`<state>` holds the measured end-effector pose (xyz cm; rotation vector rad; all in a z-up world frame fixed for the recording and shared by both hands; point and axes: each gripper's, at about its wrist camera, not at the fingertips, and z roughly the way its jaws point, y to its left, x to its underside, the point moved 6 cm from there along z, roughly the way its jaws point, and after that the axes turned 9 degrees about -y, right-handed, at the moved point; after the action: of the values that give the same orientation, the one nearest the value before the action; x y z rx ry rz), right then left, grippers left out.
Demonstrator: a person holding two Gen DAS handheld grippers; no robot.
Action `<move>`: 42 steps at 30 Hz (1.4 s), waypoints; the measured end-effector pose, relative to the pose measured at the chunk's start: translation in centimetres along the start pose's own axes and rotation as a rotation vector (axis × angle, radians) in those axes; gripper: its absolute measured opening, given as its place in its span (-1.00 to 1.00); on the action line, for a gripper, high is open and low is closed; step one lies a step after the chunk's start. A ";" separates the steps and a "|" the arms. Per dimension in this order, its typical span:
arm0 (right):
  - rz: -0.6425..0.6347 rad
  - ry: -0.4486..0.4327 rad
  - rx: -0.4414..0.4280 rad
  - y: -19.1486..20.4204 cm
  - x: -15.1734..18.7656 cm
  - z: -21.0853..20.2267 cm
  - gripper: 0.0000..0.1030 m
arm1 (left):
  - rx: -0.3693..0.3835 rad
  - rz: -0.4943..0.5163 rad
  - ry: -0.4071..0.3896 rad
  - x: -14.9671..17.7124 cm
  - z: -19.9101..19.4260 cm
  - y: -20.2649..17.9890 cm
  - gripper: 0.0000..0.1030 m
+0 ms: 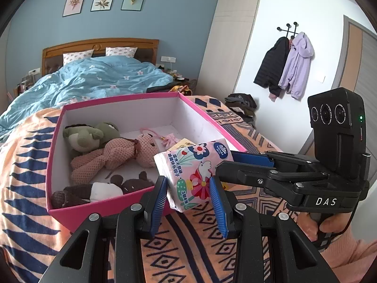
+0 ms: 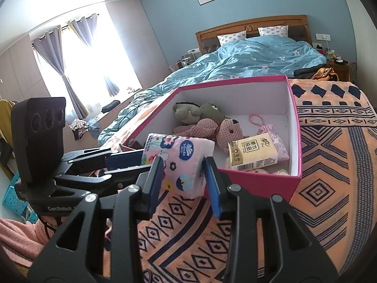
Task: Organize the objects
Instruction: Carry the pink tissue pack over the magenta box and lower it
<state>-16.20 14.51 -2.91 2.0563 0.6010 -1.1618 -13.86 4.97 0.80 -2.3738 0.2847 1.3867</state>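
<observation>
A pink tissue pack with flower print hangs over the near right corner of a pink box on the bed. Both grippers hold it: my left gripper is shut on its lower end and my right gripper is shut on the same tissue pack. The right gripper reaches in from the right in the left wrist view. The pink box holds a pink plush bunny, a green plush, a brown plush, a pink pouch and a yellow tissue pack.
The box sits on an orange and navy patterned blanket. A rumpled blue duvet and pillows lie beyond it. Jackets hang on the right wall. A blue basket stands on the floor at left.
</observation>
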 end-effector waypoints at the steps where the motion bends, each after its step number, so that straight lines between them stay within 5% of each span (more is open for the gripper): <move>1: 0.000 -0.001 0.000 0.0 0.0 -0.1 -0.24 | 0.000 0.000 0.000 -0.1 0.0 0.0 -0.29; 42: 0.027 -0.004 0.019 -1.2 -1.6 1.9 -0.24 | -0.031 0.001 -0.002 -1.2 1.6 1.5 -0.29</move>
<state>-18.82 13.79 -2.56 2.0714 0.5612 -1.1601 -16.24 4.29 0.79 -2.3975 0.2661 1.4031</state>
